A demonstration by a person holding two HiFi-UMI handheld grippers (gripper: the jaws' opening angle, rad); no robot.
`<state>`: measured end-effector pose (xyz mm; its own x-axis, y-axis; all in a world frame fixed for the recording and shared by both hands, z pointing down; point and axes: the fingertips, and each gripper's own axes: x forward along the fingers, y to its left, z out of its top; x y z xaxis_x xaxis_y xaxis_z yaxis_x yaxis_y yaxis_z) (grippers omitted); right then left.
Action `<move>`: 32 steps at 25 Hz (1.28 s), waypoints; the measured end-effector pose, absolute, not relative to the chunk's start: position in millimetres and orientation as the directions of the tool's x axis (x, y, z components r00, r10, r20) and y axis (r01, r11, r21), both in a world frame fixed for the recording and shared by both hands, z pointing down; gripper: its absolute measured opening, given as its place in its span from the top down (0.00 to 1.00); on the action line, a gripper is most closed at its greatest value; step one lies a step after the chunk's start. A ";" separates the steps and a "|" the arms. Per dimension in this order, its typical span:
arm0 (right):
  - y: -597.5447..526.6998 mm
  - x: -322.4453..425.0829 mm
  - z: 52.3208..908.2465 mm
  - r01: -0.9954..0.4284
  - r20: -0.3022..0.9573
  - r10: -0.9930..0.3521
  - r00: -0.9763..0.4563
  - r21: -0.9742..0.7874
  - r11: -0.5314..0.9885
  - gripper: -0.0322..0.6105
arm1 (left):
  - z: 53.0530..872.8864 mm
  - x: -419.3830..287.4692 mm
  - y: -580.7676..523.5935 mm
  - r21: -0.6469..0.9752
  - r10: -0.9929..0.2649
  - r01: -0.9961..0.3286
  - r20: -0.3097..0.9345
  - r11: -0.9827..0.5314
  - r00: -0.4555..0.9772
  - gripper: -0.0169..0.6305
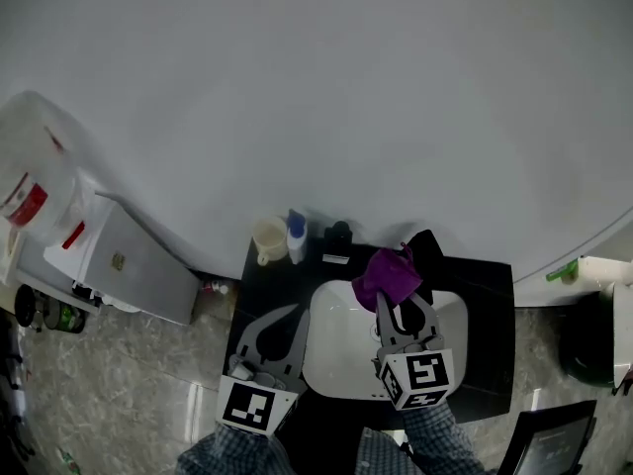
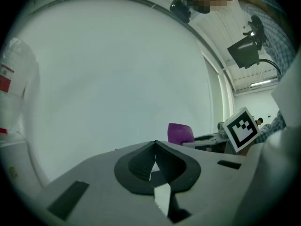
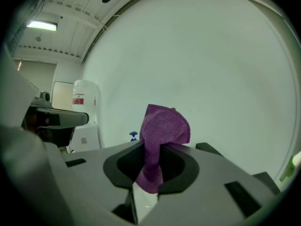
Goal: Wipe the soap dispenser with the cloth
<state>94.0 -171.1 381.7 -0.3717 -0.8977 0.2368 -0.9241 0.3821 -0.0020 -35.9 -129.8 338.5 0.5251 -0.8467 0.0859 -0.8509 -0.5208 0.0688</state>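
Soap dispenser [image 1: 296, 237] stands upright on the black surface [image 1: 490, 295] behind the basin [image 1: 341, 356], ahead and left of our right tool [image 1: 396, 300] — clamped on the purple cloth [image 1: 388, 275]; our left tool [image 1: 294, 312], jaws together on nothing, looks nearer.

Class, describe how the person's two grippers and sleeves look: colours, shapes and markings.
Both the left gripper and right gripper are grey, flat and tapering, with black pads lining a teardrop-shaped opening. Each carries a white cube printed with black square markers. The sleeves are a blue-and-white check.
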 end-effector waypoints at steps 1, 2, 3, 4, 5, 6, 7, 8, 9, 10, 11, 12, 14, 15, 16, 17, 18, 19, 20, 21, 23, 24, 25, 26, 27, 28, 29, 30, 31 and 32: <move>-165.5 93.0 376.2 -0.924 0.222 -0.901 -0.373 0.002 0.383 0.83 | 337.1 -35.0 -128.9 0.065 -0.845 -0.849 0.081 -0.525 0.529 0.97; -159.8 92.2 371.1 -0.924 0.209 -0.904 -0.374 0.003 0.383 0.83 | 336.0 -34.2 -127.6 0.060 -0.842 -0.846 0.078 -0.530 0.533 0.97; -153.9 91.9 366.6 -0.924 0.197 -0.907 -0.373 0.003 0.382 0.83 | 335.5 -33.2 -125.9 0.055 -0.840 -0.843 0.077 -0.535 0.538 0.97; -148.1 92.0 362.6 -0.925 0.187 -0.909 -0.373 0.009 0.381 0.83 | 335.5 -32.2 -124.1 0.051 -0.836 -0.840 0.079 -0.540 0.542 0.97; -142.9 92.4 359.1 -0.924 0.177 -0.911 -0.372 0.024 0.382 0.83 | 335.9 -31.2 -122.7 0.047 -0.834 -0.837 0.081 -0.544 0.546 0.97; -138.2 92.9 356.3 -0.922 0.169 -0.913 -0.371 0.046 0.384 0.83 | 336.6 -30.4 -121.7 0.046 -0.831 -0.835 0.084 -0.548 0.550 0.97; -133.9 93.7 354.0 -0.920 0.162 -0.914 -0.371 0.068 0.386 0.83 | 337.5 -29.9 -120.9 0.045 -0.829 -0.834 0.089 -0.550 0.552 0.97; -130.3 95.1 351.9 -0.919 0.152 -0.916 -0.371 0.083 0.386 0.83 | 338.8 -29.5 -120.1 0.044 -0.827 -0.833 0.095 -0.552 0.554 0.97; -127.7 96.7 348.9 -0.920 0.138 -0.919 -0.369 0.090 0.383 0.83 | 339.6 -29.2 -119.6 0.043 -0.826 -0.832 0.098 -0.554 0.555 0.97; -126.1 98.0 345.2 -0.921 0.122 -0.922 -0.367 0.093 0.378 0.83 | 339.6 -28.9 -119.5 0.044 -0.826 -0.831 0.096 -0.554 0.556 0.97; -125.0 99.2 342.7 -0.923 0.113 -0.925 -0.364 0.094 0.374 0.83 | 339.5 -28.8 -119.8 0.047 -0.826 -0.831 0.092 -0.554 0.556 0.97; -124.0 100.6 342.8 -0.924 0.114 -0.926 -0.360 0.093 0.370 0.83 | 340.3 -28.8 -120.0 0.049 -0.826 -0.831 0.093 -0.554 0.556 0.97; -122.3 103.1 347.7 -0.926 0.131 -0.926 -0.353 0.089 0.366 0.83 | 346.1 -29.7 -119.8 0.043 -0.824 -0.831 0.110 -0.554 0.555 0.97; -122.1 103.9 349.2 -0.927 0.134 -0.926 -0.352 0.087 0.365 0.83 | 349.4 -30.1 -119.5 0.037 -0.823 -0.832 0.124 -0.554 0.554 0.97; -121.9 104.7 350.1 -0.928 0.135 -0.927 -0.351 0.085 0.363 0.83 | 350.8 -30.1 -119.4 0.035 -0.823 -0.832 0.131 -0.554 0.553 0.97; -121.8 105.3 350.6 -0.929 0.136 -0.927 -0.349 0.082 0.362 0.83 | 350.5 -29.6 -119.8 0.036 -0.823 -0.832 0.130 -0.554 0.553 0.97; -122.2 105.6 350.1 -0.929 0.134 -0.928 -0.349 0.081 0.361 0.83 | 350.0 -29.1 -120.2 0.039 -0.823 -0.832 0.127 -0.553 0.553 0.97; -122.7 105.6 350.1 -0.929 0.132 -0.928 -0.349 0.080 0.361 0.83 | 350.2 -28.9 -120.4 0.041 -0.823 -0.832 0.127 -0.553 0.554 0.97; -122.9 105.6 351.4 -0.930 0.136 -0.927 -0.349 0.077 0.361 0.83 | 351.0 -28.8 -120.5 0.041 -0.822 -0.831 0.129 -0.554 0.555 0.97; -123.1 105.3 352.9 -0.930 0.143 -0.926 -0.348 0.074 0.361 0.83 | 352.5 -29.0 -120.5 0.039 -0.821 -0.831 0.135 -0.555 0.555 0.97; -124.1 103.4 353.7 -0.927 0.147 -0.924 -0.353 0.074 0.367 0.83 | 355.2 -30.1 -120.9 0.034 -0.820 -0.831 0.146 -0.556 0.554 0.97; -124.6 102.6 354.0 -0.926 0.146 -0.923 -0.357 0.077 0.370 0.83 | 355.2 -30.3 -121.3 0.034 -0.819 -0.831 0.147 -0.556 0.554 0.97; -125.0 101.7 354.3 -0.925 0.145 -0.922 -0.359 0.078 0.373 0.83 | 354.4 -30.1 -121.7 0.035 -0.819 -0.830 0.145 -0.556 0.555 0.97; -125.4 100.5 354.2 -0.924 0.145 -0.921 -0.362 0.074 0.375 0.83 | 353.1 -29.9 -122.3 0.038 -0.820 -0.831 0.138 -0.556 0.555 0.97; -126.1 99.3 353.6 -0.924 0.142 -0.920 -0.365 0.070 0.377 0.83 | 352.0 -29.5 -122.9 0.041 -0.822 -0.831 0.129 -0.555 0.555 0.97; -127.0 98.6 352.6 -0.923 0.136 -0.920 -0.367 0.071 0.379 0.83 | 351.9 -29.2 -123.3 0.043 -0.823 -0.831 0.125 -0.554 0.555 0.97; -127.9 98.2 352.0 -0.922 0.131 -0.920 -0.369 0.074 0.381 0.83 | 352.5 -28.8 -123.6 0.045 -0.823 -0.832 0.125 -0.554 0.554 0.97; -128.3 98.3 352.6 -0.921 0.133 -0.920 -0.370 0.076 0.381 0.83 | 352.6 -28.5 -124.0 0.047 -0.823 -0.832 0.123 -0.553 0.554 0.97; -128.1 98.5 354.4 -0.922 0.140 -0.919 -0.368 0.076 0.381 0.83 | 352.4 -28.2 -124.5 0.050 -0.824 -0.832 0.120 -0.552 0.554 0.97; -127.7 98.9 356.3 -0.922 0.149 -0.918 -0.366 0.077 0.380 0.83 | 352.5 -28.1 -124.8 0.050 -0.824 -0.832 0.119 -0.552 0.554 0.97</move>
